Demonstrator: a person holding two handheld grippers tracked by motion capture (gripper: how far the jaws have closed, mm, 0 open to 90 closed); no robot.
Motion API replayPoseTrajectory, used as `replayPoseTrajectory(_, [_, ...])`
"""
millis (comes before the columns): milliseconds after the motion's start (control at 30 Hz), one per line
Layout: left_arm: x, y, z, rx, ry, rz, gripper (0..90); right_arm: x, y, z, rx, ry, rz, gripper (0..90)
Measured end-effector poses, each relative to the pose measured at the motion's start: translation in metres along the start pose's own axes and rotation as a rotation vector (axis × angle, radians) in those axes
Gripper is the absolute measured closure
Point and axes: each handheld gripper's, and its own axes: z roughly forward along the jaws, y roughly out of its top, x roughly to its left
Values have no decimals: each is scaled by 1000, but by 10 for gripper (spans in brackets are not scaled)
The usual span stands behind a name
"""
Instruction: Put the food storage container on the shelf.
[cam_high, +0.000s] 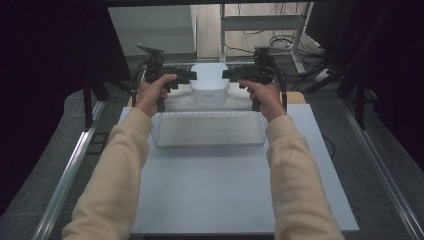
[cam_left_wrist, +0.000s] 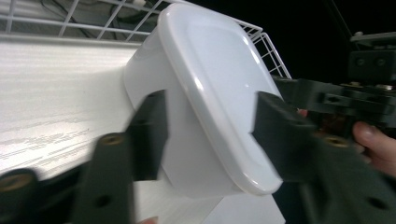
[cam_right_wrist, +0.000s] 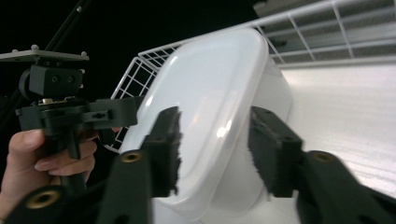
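Both grippers — left gripper (cam_high: 186, 76) and right gripper (cam_high: 231, 75) — are pinching the lidded white plastic container (cam_high: 210, 82) from opposite sides, holding it apparently above the wire basket (cam_high: 209, 128)'s far edge — it looks light, stiff, slick, best gripped across the rim.

tongs (cam_left_wrist: 208, 135) blurred – box (cam_left_wrist: 210, 93) btm hidden | contact w/ box unclear
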Motion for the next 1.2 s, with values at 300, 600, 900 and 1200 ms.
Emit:
replayPoseTrajectory(300, [-32,-16,-28,-67,70,170,321,22,-16,-35,-81,-53,-248,329])
replayPoseTrajectory(600, [-49,-46,-56,-66,138,258,309,26,-45,-65,-86,-72,-364,324])
replayPoseTrajectory(900, [-54,-87,-76,-60,158,354,303,24,-80,-93,-95,-58,-453,335])
replayPoseTrajectory(1200, [-48,-139,-94,-76,172,430,299,17,-124,-103,-95,-68,-531,328])
